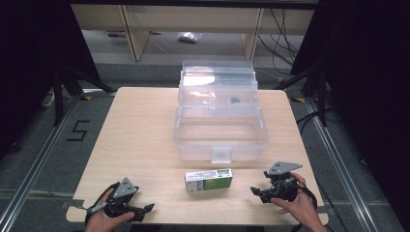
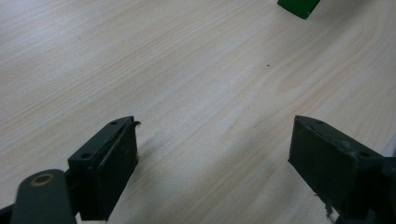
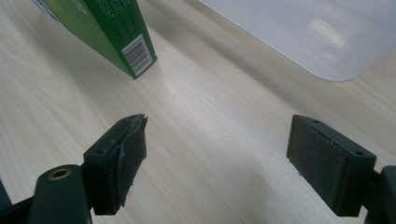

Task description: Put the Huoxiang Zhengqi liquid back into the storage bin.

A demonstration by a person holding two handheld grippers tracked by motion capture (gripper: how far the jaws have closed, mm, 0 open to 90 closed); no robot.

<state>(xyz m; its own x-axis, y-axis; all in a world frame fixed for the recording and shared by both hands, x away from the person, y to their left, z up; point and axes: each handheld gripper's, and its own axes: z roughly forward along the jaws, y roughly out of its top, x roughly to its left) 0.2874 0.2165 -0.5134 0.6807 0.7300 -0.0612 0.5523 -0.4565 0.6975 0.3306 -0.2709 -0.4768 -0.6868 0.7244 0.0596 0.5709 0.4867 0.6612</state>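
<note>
Left gripper (image 1: 145, 210), black with a grey three-cornered plate, rests low at the near left corner of the pale wooden table (image 1: 135, 135), its jaws spread wide over bare wood, pinching nothing. Toward the middle, a small green-and-white cardboard box (image 1: 208, 180) lies flat near the front edge, just in front of the clear plastic storage bin (image 1: 220, 130) whose lid stands open behind it. At the near right, the right gripper (image 1: 257, 192) points at the box, jaws likewise spread and empty.
</note>
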